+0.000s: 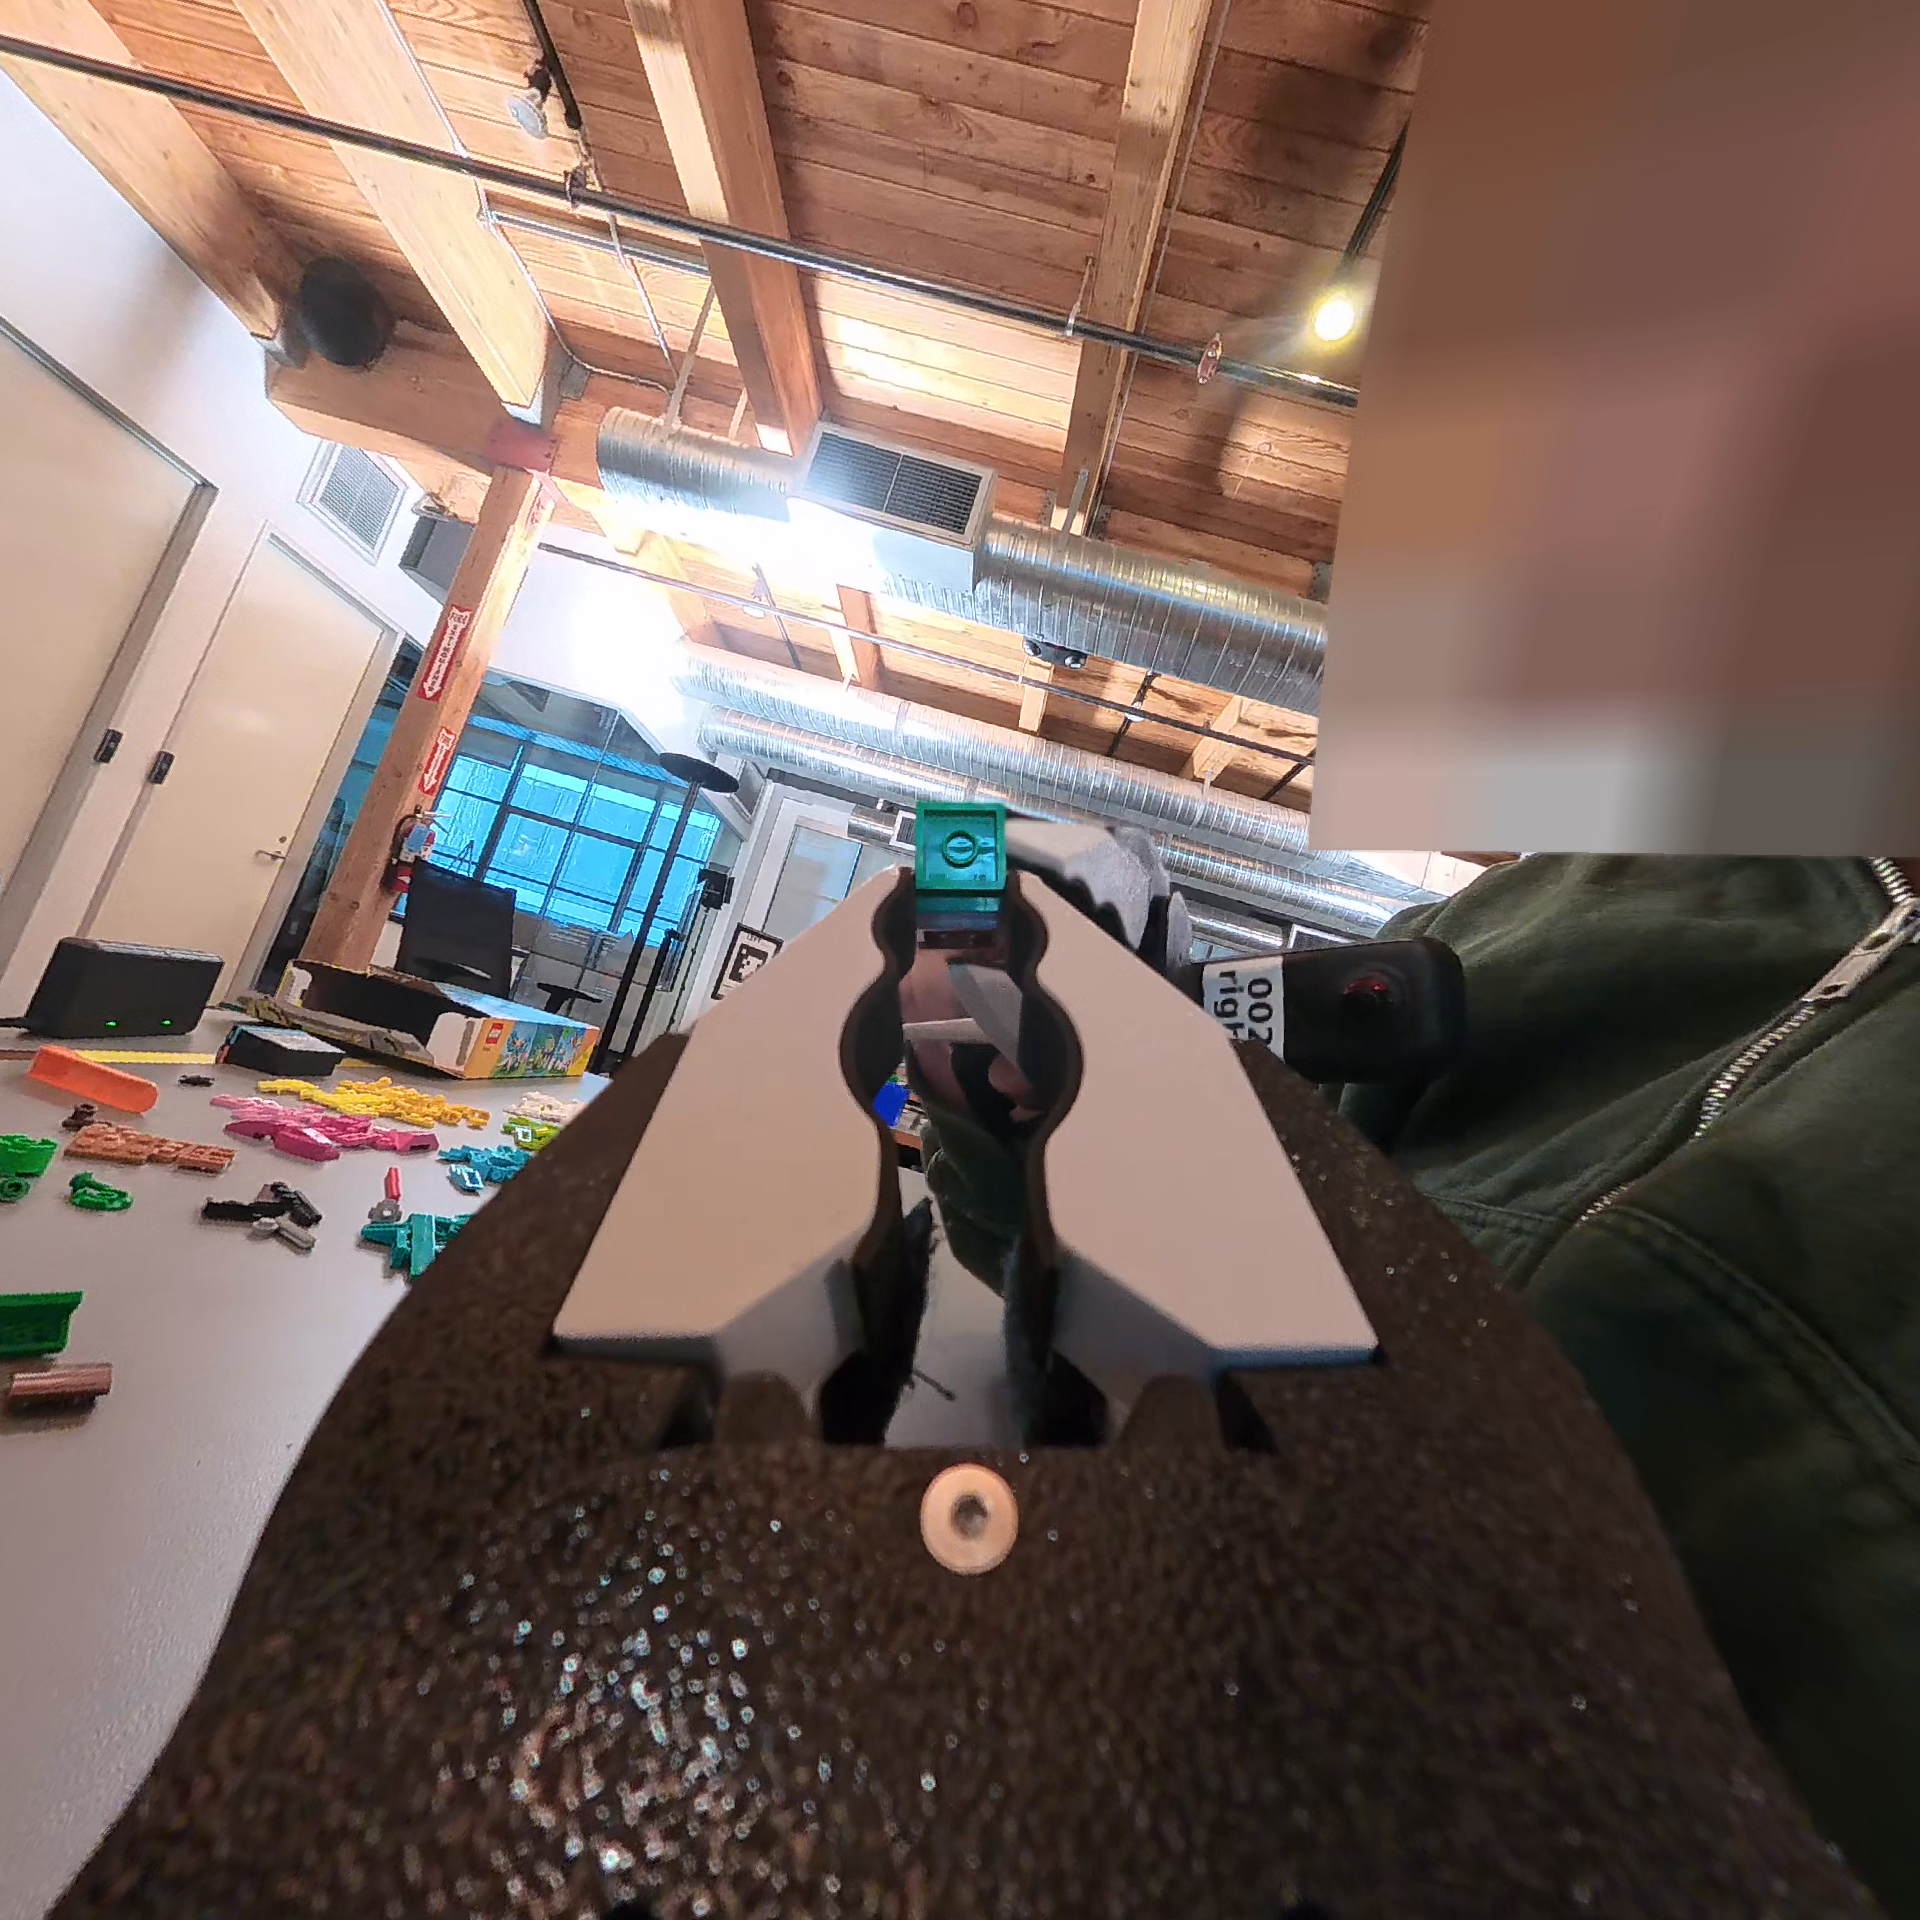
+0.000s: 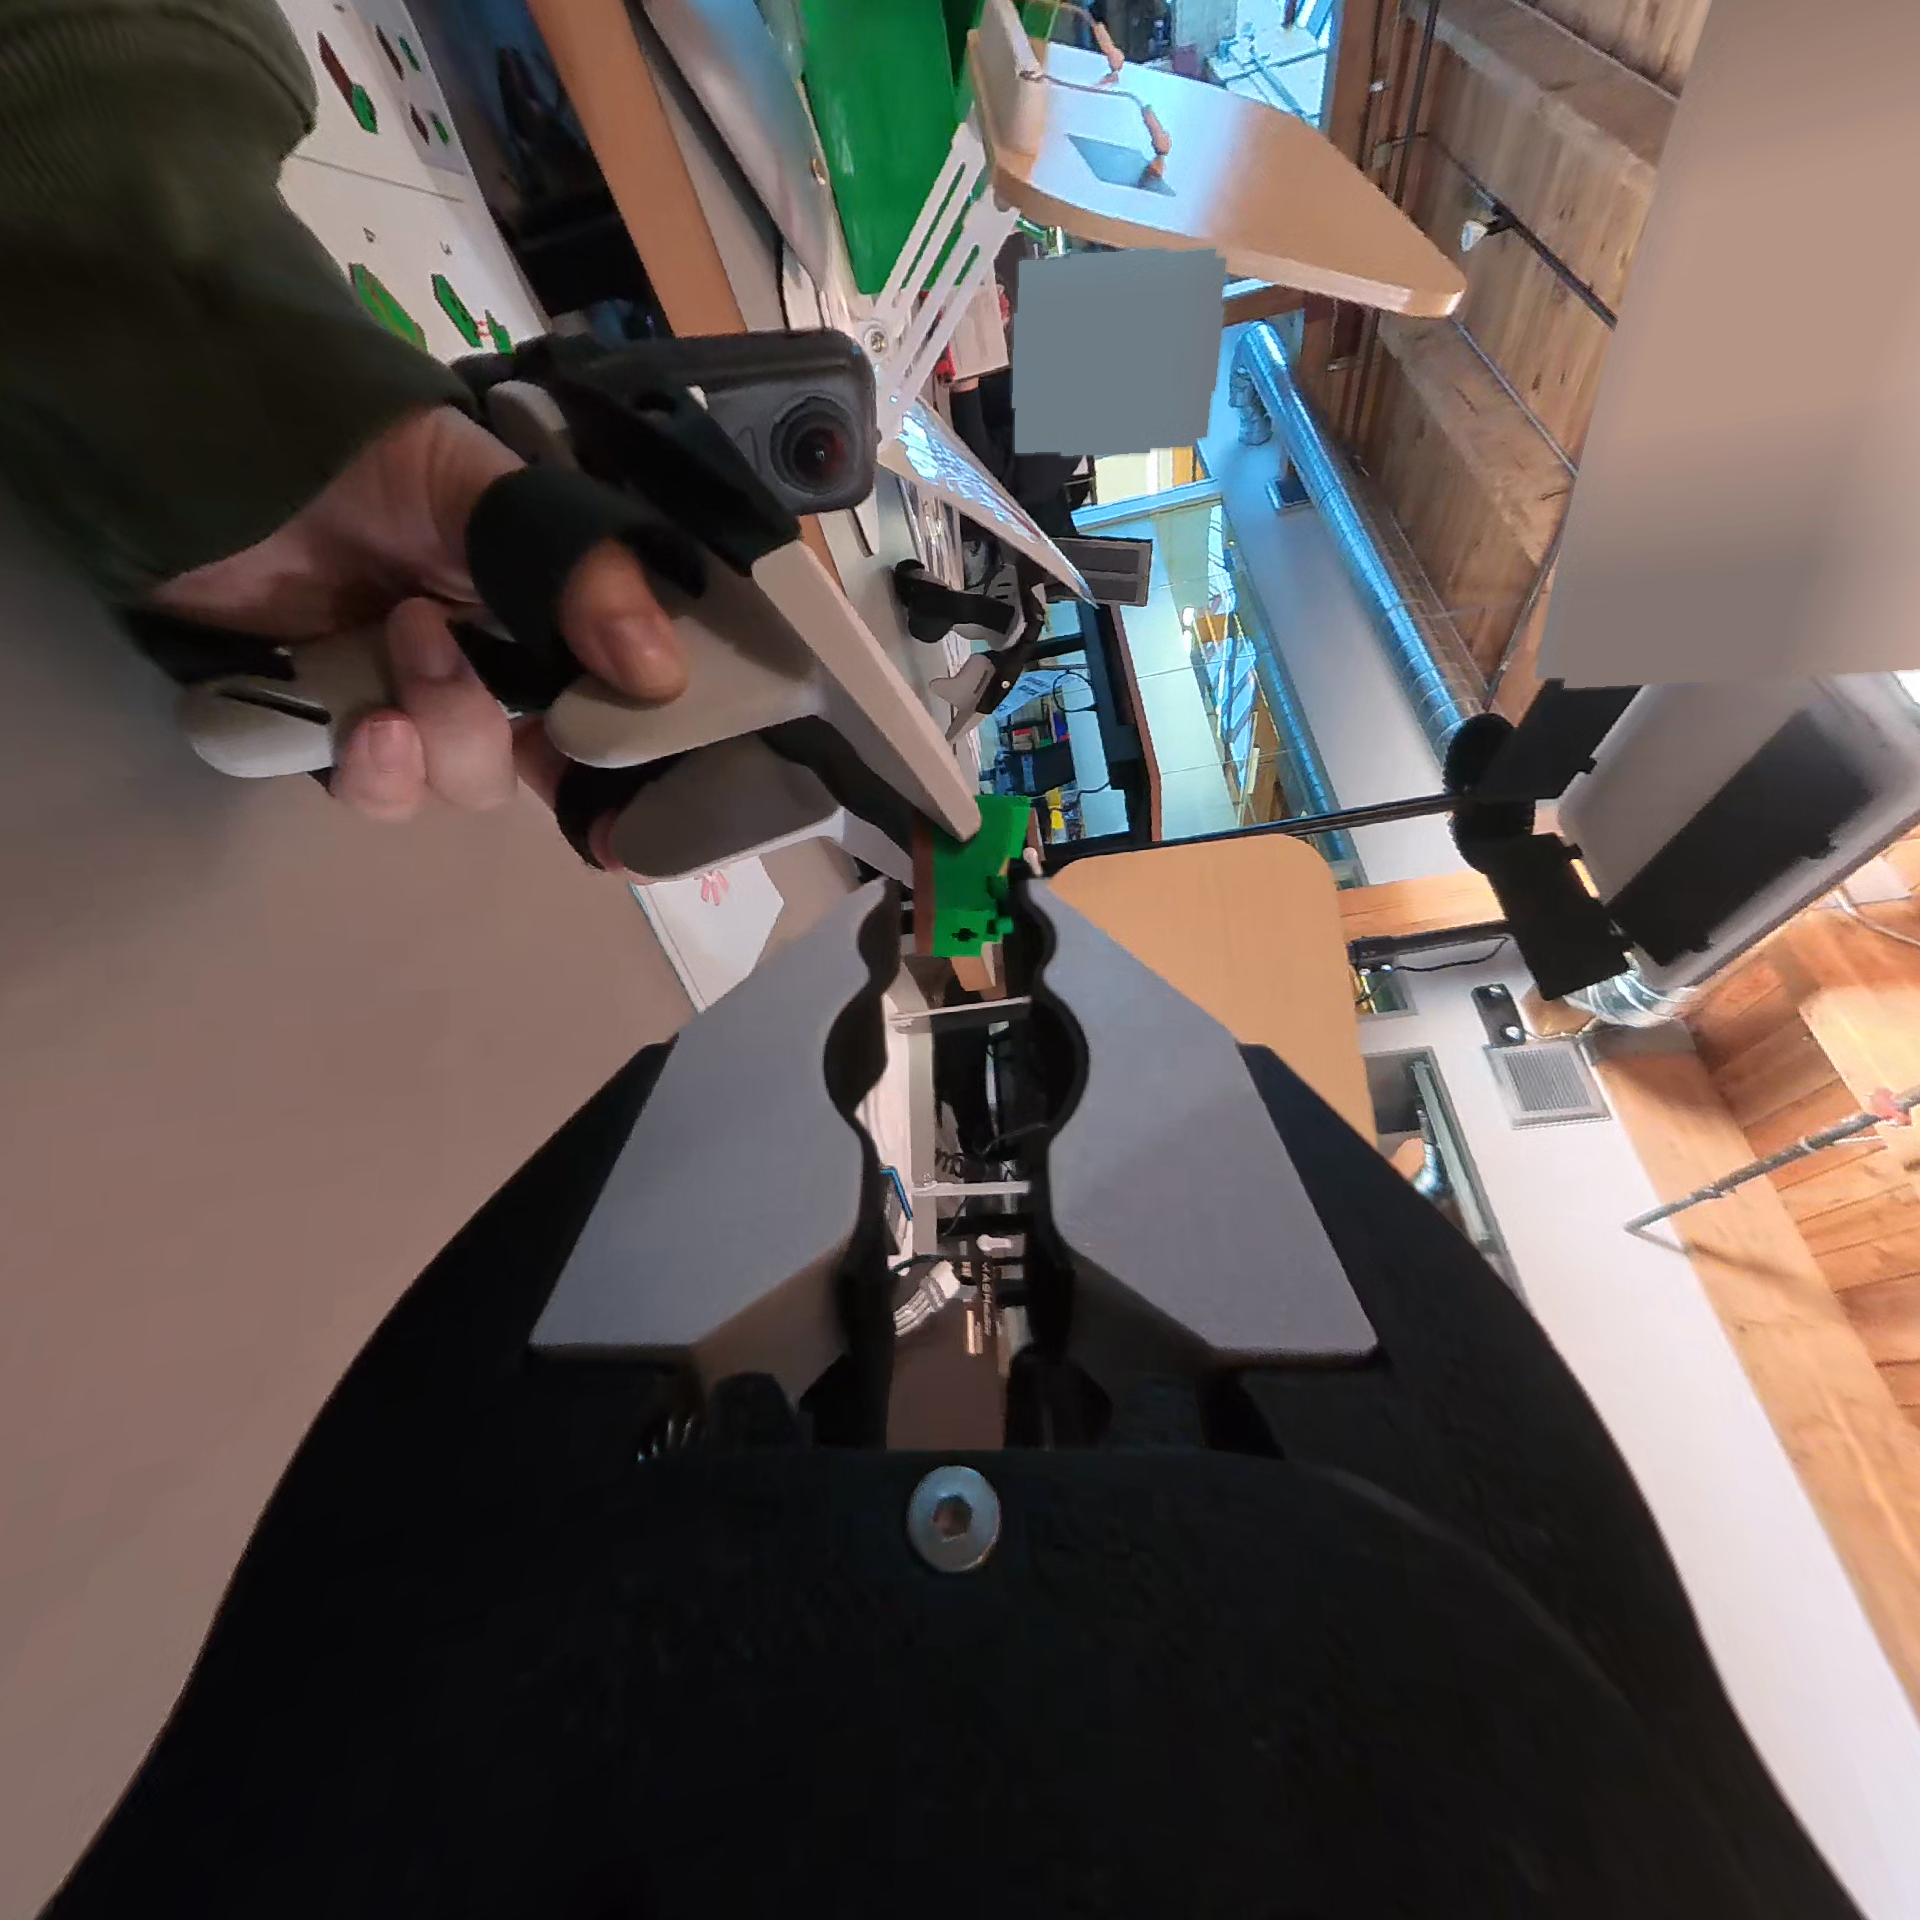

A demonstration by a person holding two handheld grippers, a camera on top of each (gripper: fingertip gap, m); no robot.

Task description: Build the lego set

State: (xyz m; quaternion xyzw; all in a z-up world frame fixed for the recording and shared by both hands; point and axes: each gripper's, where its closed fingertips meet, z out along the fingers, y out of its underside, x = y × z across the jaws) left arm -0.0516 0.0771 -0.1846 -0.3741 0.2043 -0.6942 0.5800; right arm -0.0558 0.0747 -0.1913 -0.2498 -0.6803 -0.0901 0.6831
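A small green brick (image 1: 958, 860) with a brown piece (image 1: 945, 938) under it is held in the air between both grippers. My left gripper (image 1: 958, 883) is shut on the green brick at its tips. The right gripper's fingers (image 1: 1081, 852) come in from the right and touch the same brick. In the right wrist view, my right gripper (image 2: 956, 899) is closed around the green brick (image 2: 971, 904) and its brown piece (image 2: 923, 883). The left gripper's fingertip (image 2: 961, 821), held by a hand (image 2: 416, 623), presses on the brick from the upper left.
Loose lego pieces lie sorted on the grey table (image 1: 208, 1455): yellow (image 1: 374, 1101), pink (image 1: 312, 1127), teal (image 1: 488, 1164), green (image 1: 36, 1325). An orange tool (image 1: 94, 1075) and a lego box (image 1: 520, 1039) lie behind them. A person's green jacket (image 1: 1714, 1299) fills the right.
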